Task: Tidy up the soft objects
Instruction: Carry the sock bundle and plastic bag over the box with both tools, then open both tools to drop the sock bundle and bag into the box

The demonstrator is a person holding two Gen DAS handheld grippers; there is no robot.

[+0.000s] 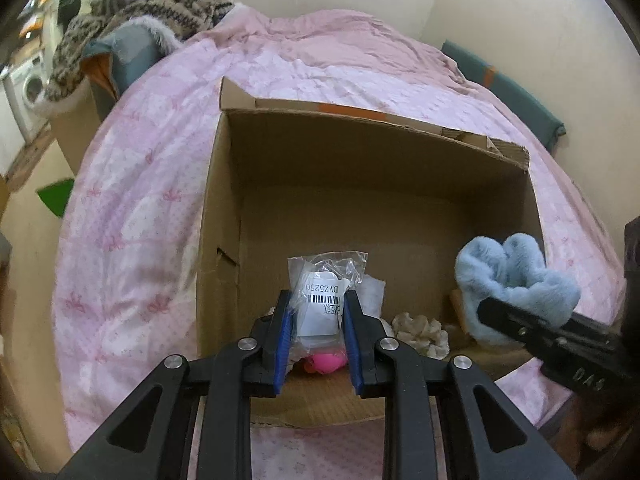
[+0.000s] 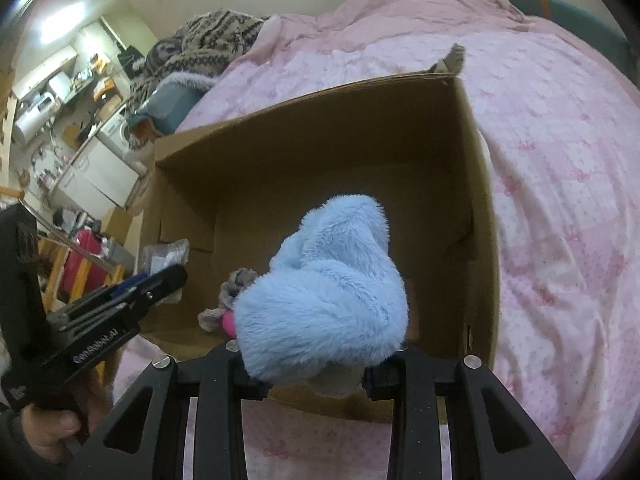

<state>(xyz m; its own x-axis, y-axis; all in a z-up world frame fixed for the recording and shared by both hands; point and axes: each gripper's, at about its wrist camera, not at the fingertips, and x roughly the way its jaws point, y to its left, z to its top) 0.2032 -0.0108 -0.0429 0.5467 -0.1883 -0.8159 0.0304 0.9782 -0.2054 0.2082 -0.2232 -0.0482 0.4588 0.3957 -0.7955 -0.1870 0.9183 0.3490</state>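
Note:
An open cardboard box (image 1: pixel 304 184) (image 2: pixel 476 184) stands on a bed with a pink cover. My left gripper (image 1: pixel 316 312) is shut on a clear plastic bag (image 1: pixel 326 280) with a white barcode label and holds it over the box's near side. Under it in the box lie a pink toy (image 1: pixel 326 362) and a cream plush piece (image 1: pixel 420 332). My right gripper (image 2: pixel 316 368) is shut on a fluffy light-blue plush (image 2: pixel 320 300) (image 1: pixel 516 276), which hides its fingertips, above the box's right part. A grey plush (image 2: pixel 236 284) lies on the box floor.
The pink cover (image 1: pixel 140 184) (image 2: pixel 560 160) surrounds the box. A patterned knit blanket (image 1: pixel 152 4) and a blue cushion (image 1: pixel 128 56) lie at the bed's far left. A kitchen corner with a washing machine (image 1: pixel 28 92) is beyond. A hand (image 2: pixel 48 436) holds the left gripper's handle.

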